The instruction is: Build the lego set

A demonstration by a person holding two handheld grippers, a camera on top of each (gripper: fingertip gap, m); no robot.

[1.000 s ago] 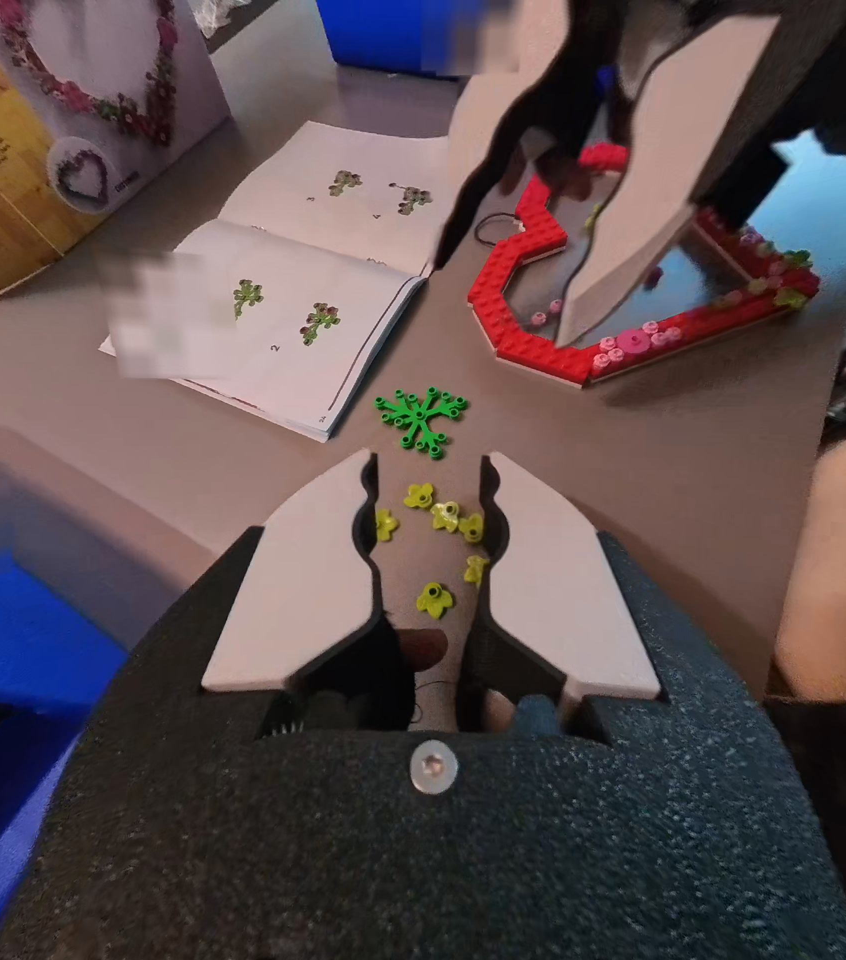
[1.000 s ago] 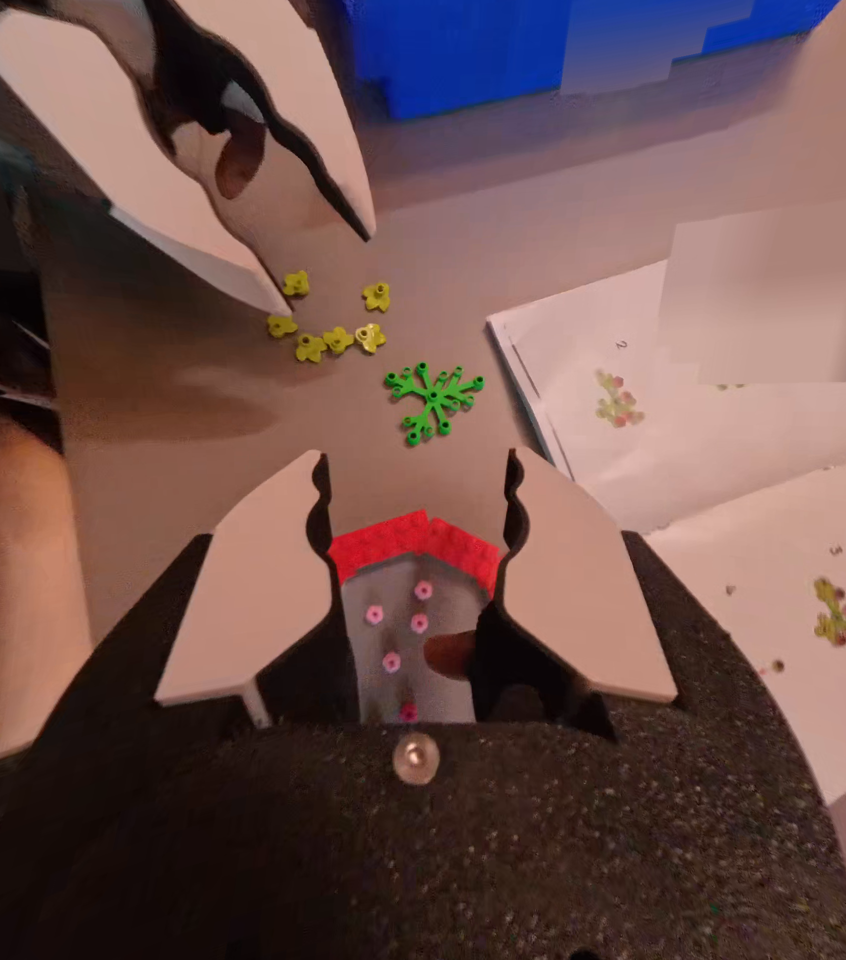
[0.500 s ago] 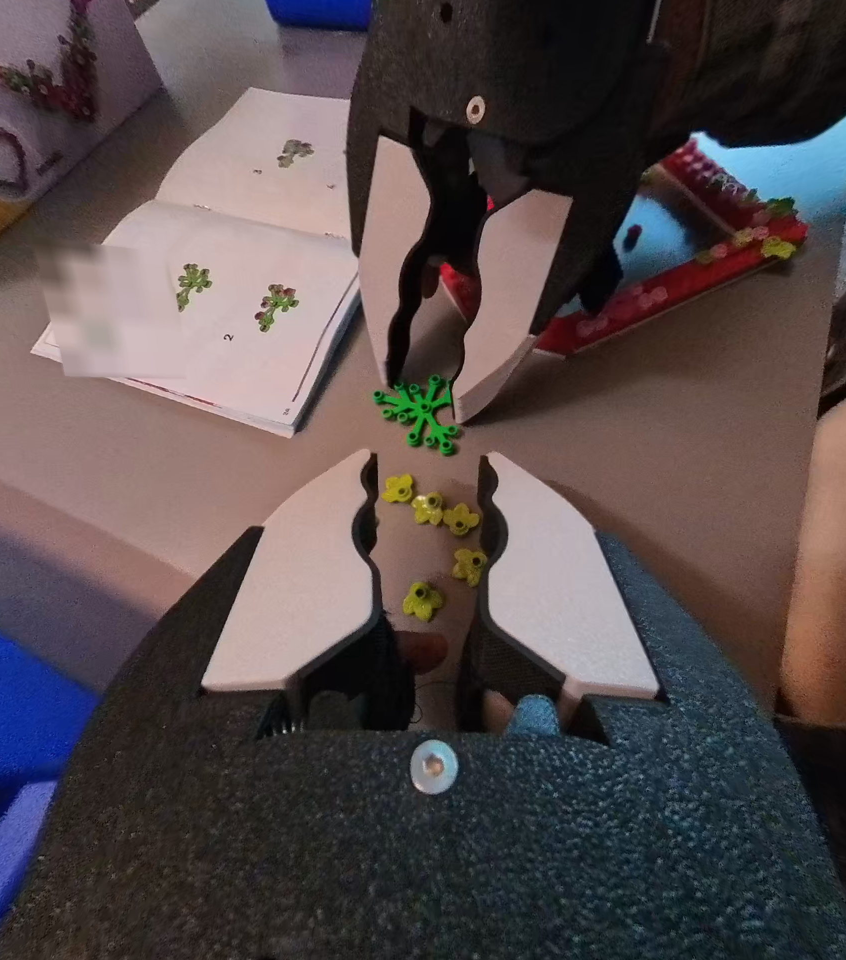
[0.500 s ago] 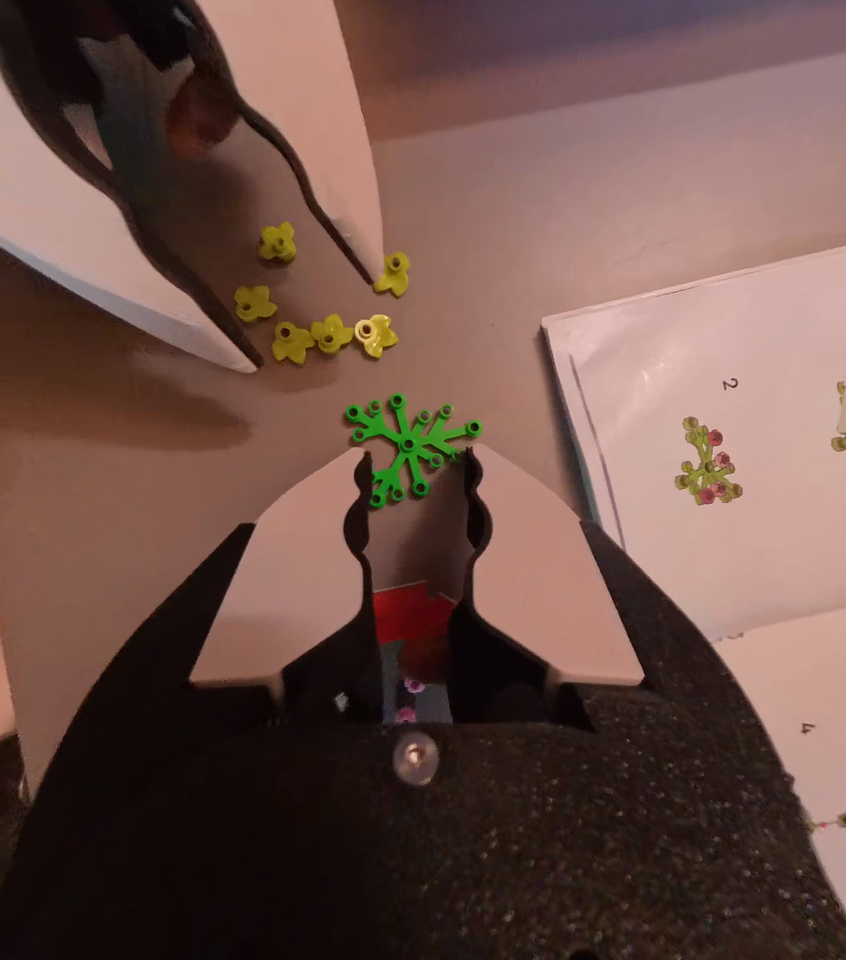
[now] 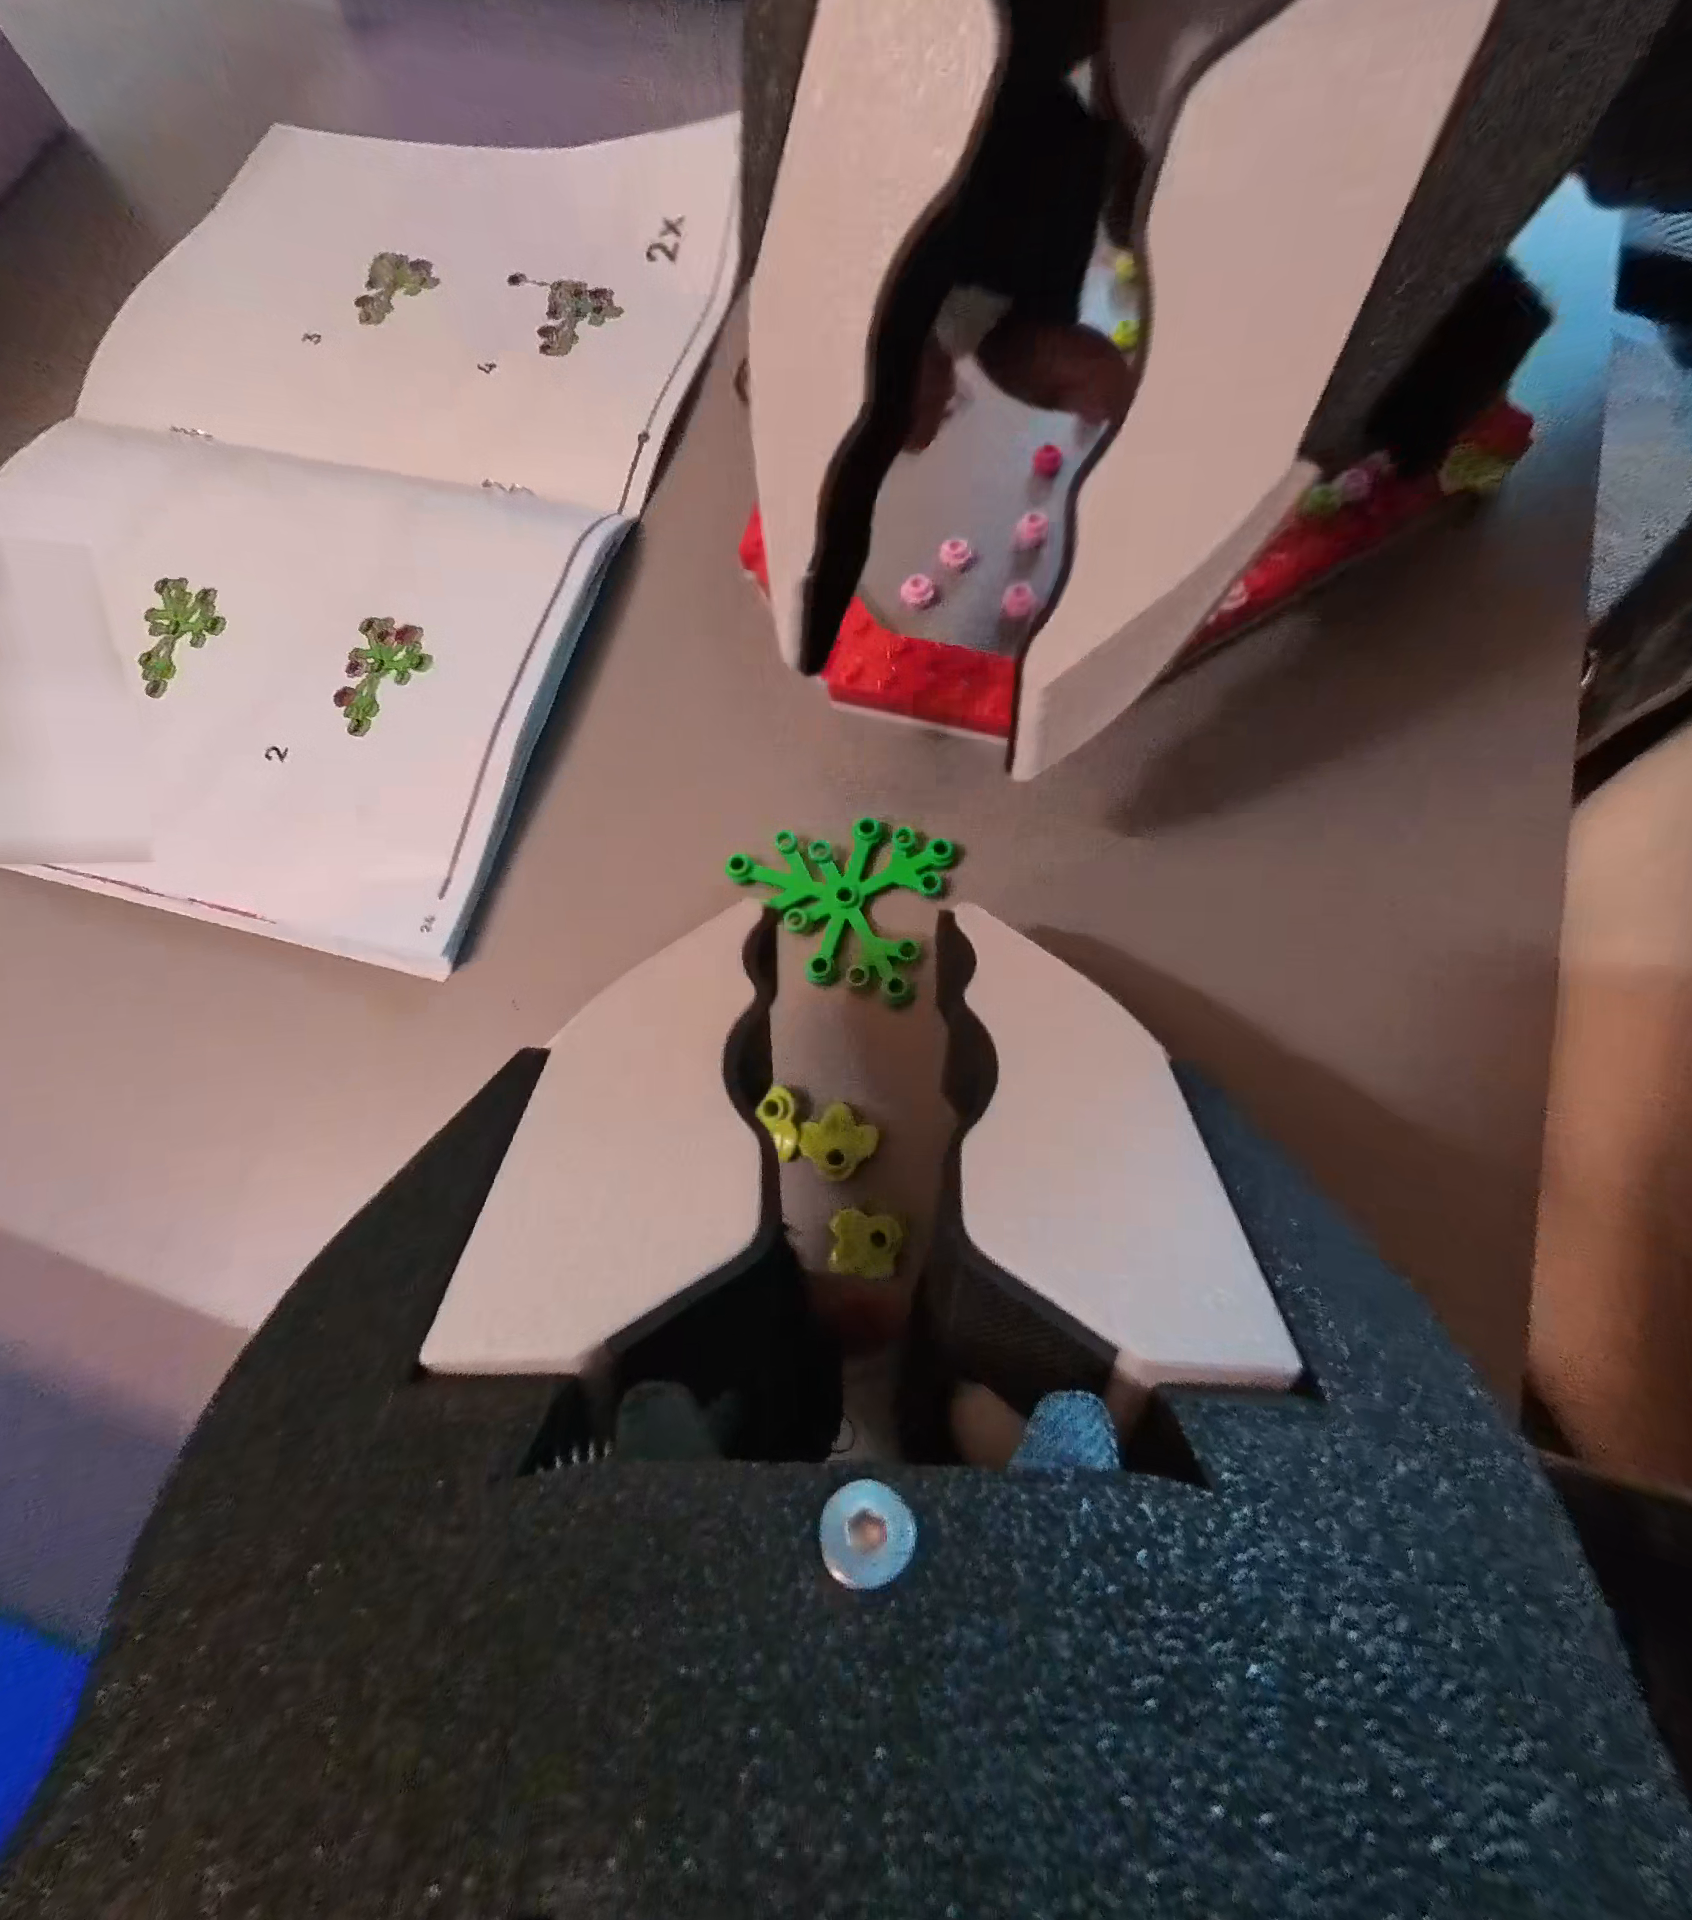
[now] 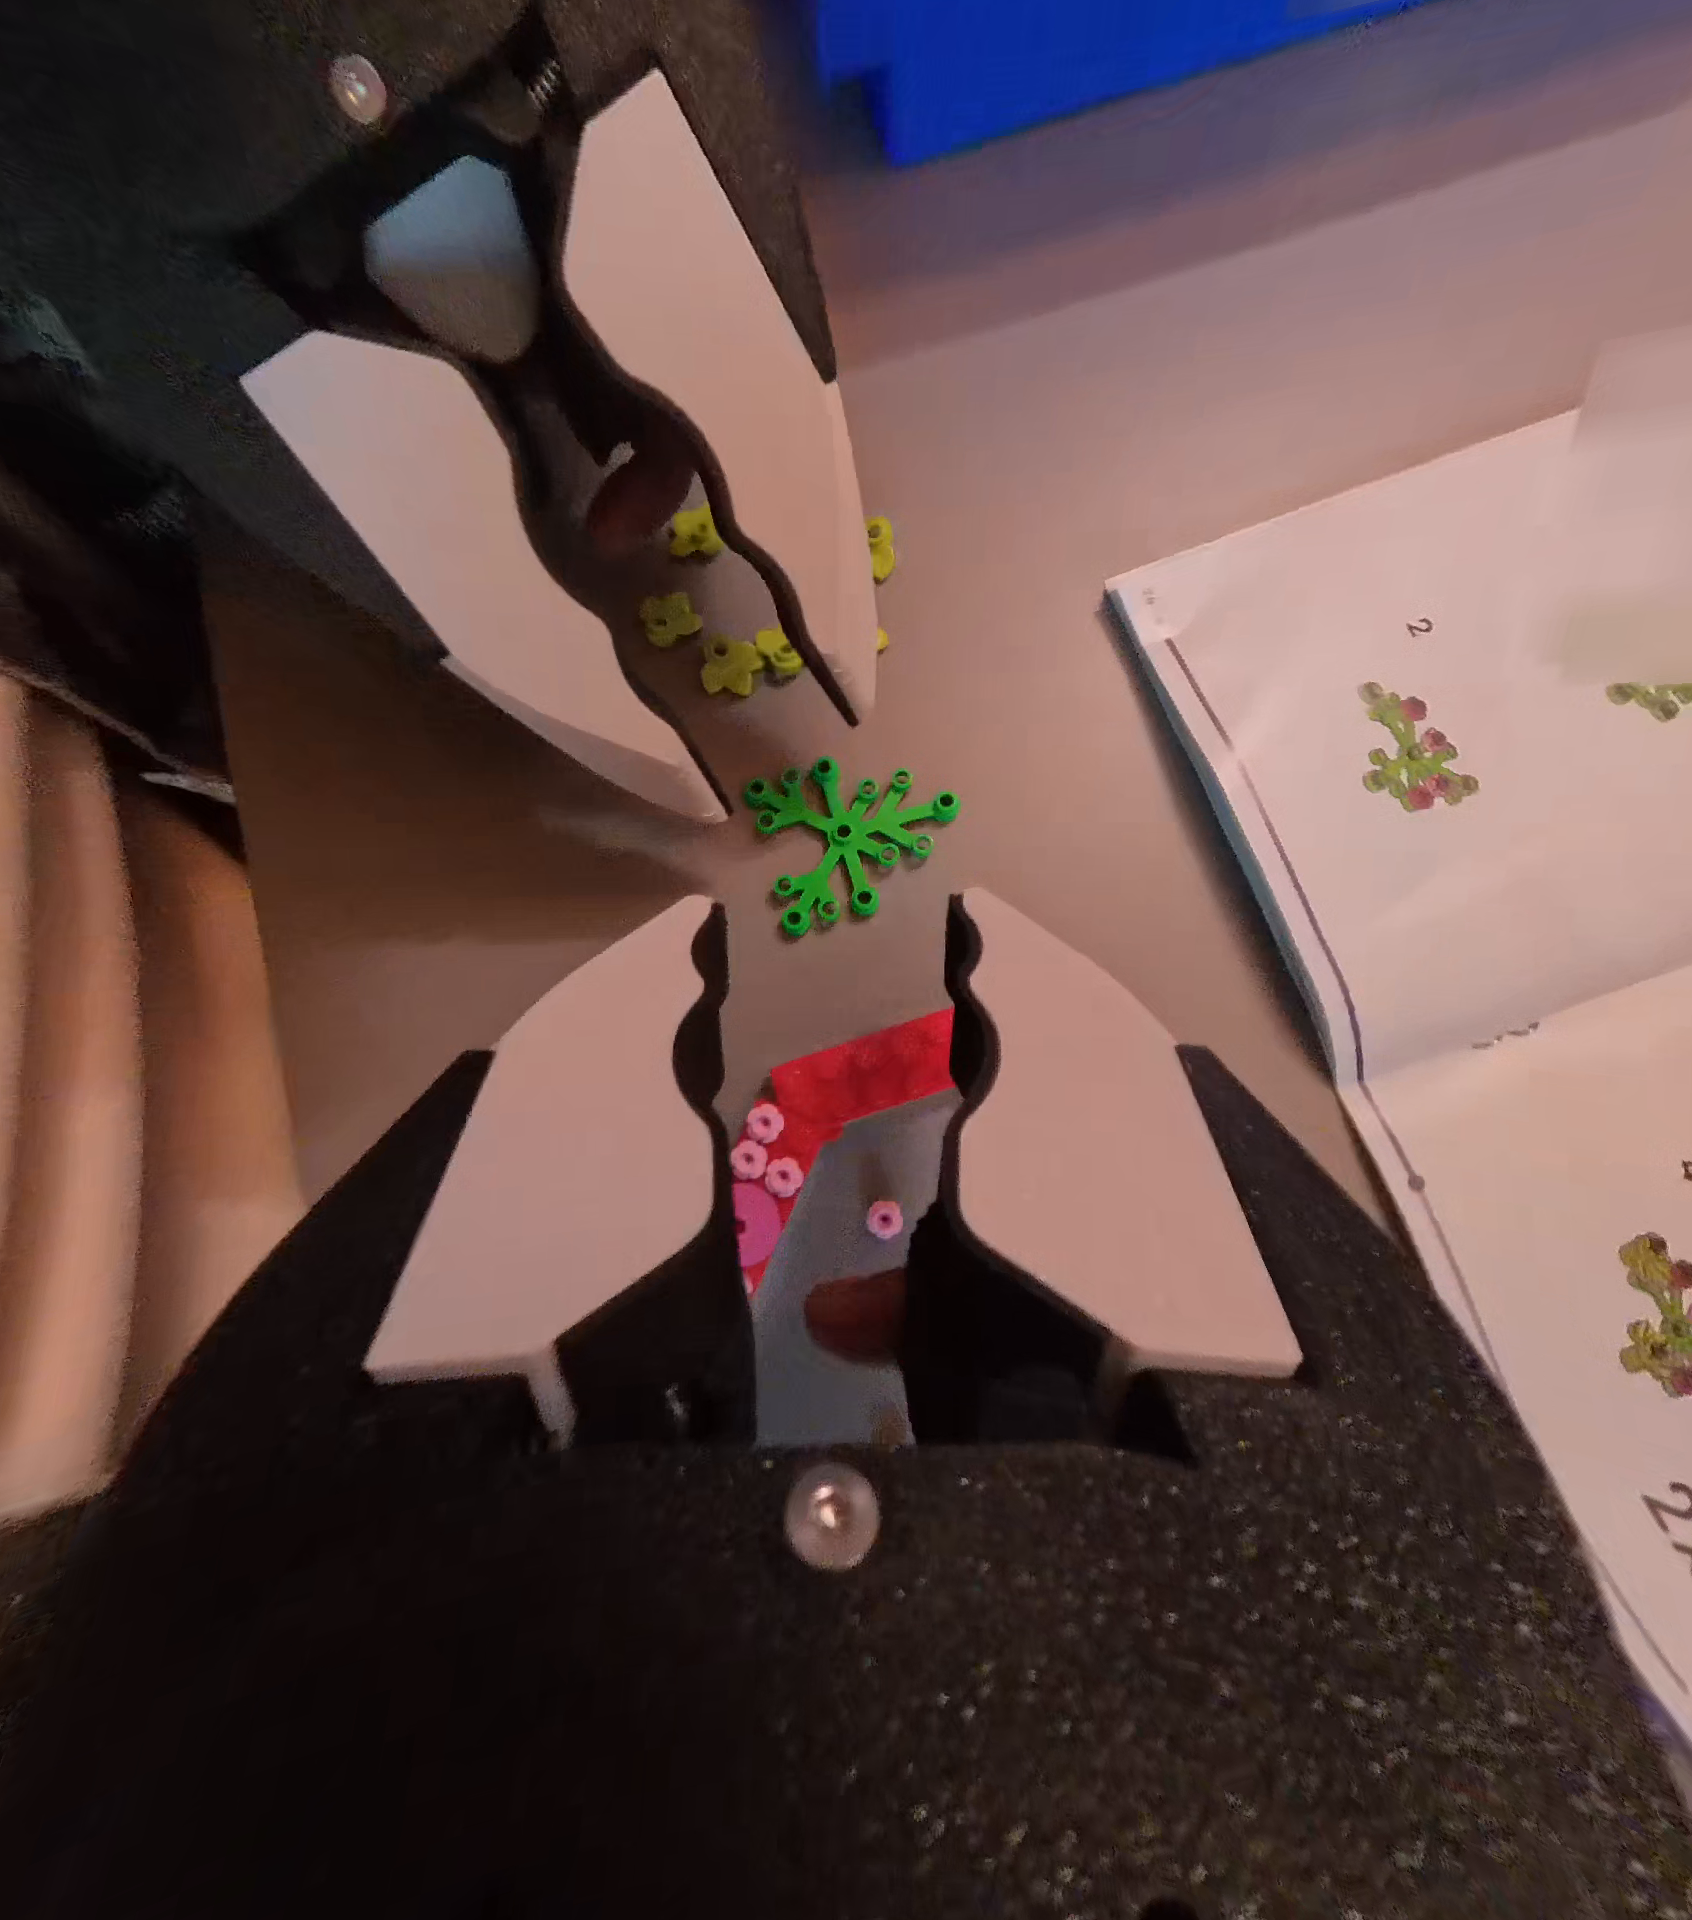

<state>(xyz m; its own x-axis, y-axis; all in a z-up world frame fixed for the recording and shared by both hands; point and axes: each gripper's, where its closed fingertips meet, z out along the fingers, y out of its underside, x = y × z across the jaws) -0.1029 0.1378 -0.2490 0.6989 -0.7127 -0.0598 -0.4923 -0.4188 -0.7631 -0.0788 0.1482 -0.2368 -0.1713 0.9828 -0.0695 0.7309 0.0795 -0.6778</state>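
A green leaf piece (image 5: 847, 899) lies flat on the brown table, partly between the tips of my left gripper (image 5: 852, 914), which is open and empty. Several lime flower pieces (image 5: 837, 1143) lie on the table between its fingers. My right gripper (image 6: 837, 904) is open and empty, with the leaf piece (image 6: 847, 836) just past its tips. The two grippers face each other across the leaf: the right gripper (image 5: 915, 717) shows opposite in the left wrist view, the left gripper (image 6: 785, 764) in the right wrist view. The red heart frame (image 6: 873, 1070) with pink flowers (image 6: 764, 1153) lies under the right gripper.
An open instruction booklet (image 5: 354, 520) lies left of the leaf in the left wrist view, and on the right in the right wrist view (image 6: 1496, 831). A blue bin (image 6: 1029, 62) stands at the far edge. A person's arm (image 5: 1673, 1039) is close on the right.
My left gripper has moved forward over the lime flowers until its tips reach the leaf. My right gripper has drawn back from the leaf. Both stay open.
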